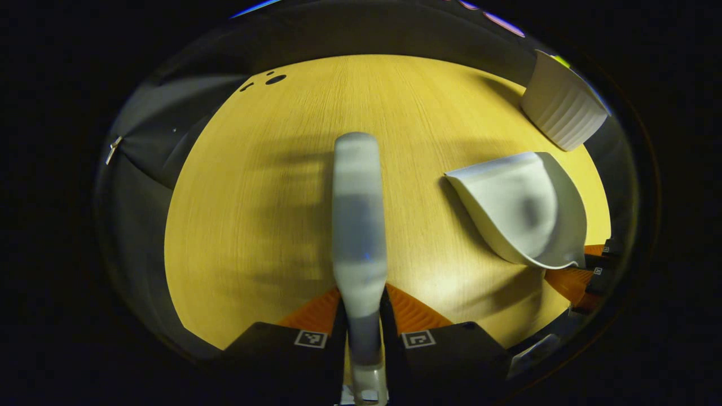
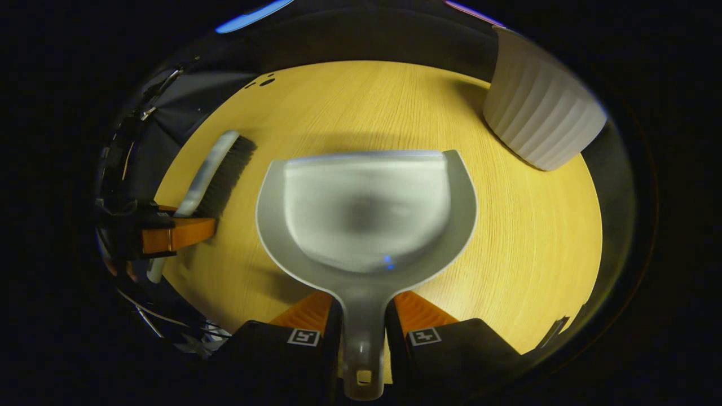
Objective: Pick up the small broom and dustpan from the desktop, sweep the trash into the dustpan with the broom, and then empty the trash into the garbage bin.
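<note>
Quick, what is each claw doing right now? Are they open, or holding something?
Left claw: closed on the small broom, gripping its handle.
Right claw: closed on the dustpan, gripping its handle.

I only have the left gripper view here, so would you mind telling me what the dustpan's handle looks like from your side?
Observer: In the right gripper view the dustpan has its handle between the right gripper fingers, which press on it from both sides.
Operator: Thank you. From above I see just the broom's back; where are its bristles?
Observer: The broom shows dark bristles along the side facing the dustpan.
Operator: And is there anything in the pan?
Observer: Its inside is blurred; I can make out no trash there.
Operator: How does the garbage bin sit?
Observer: The garbage bin stands at the table edge, beyond the pan to its right.
</note>
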A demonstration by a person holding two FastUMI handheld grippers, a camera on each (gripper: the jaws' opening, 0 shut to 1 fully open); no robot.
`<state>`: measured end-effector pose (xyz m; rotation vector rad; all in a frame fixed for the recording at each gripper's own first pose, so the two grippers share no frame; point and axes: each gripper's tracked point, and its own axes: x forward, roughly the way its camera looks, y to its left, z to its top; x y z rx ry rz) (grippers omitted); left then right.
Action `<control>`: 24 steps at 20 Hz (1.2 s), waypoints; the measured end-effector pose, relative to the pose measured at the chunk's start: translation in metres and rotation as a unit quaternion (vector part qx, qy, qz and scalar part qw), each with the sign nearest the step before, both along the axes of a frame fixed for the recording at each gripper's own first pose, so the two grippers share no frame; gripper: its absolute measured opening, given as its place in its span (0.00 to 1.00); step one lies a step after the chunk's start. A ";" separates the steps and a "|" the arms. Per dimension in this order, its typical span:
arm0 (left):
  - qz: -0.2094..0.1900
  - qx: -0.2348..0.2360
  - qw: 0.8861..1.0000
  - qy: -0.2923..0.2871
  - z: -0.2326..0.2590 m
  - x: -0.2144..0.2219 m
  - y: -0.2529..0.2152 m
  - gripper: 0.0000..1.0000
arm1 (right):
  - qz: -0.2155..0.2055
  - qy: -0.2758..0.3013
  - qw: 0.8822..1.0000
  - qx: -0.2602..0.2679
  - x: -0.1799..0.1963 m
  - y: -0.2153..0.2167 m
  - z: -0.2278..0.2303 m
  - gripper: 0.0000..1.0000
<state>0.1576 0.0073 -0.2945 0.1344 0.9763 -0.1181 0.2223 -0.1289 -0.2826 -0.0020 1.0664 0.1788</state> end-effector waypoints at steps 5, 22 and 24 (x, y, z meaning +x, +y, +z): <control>0.011 -0.058 0.997 -0.048 0.040 -0.014 -0.007 0.96 | 0.018 -0.025 0.999 0.010 0.002 0.004 0.031 1.00; -0.046 -0.067 0.869 -0.487 0.289 -0.180 -0.020 0.96 | -0.058 -0.420 0.905 0.021 -0.056 -0.016 0.291 0.99; -0.046 -0.077 0.859 -0.504 0.293 -0.206 -0.024 0.96 | -0.056 -0.454 0.889 -0.001 -0.081 -0.012 0.295 0.99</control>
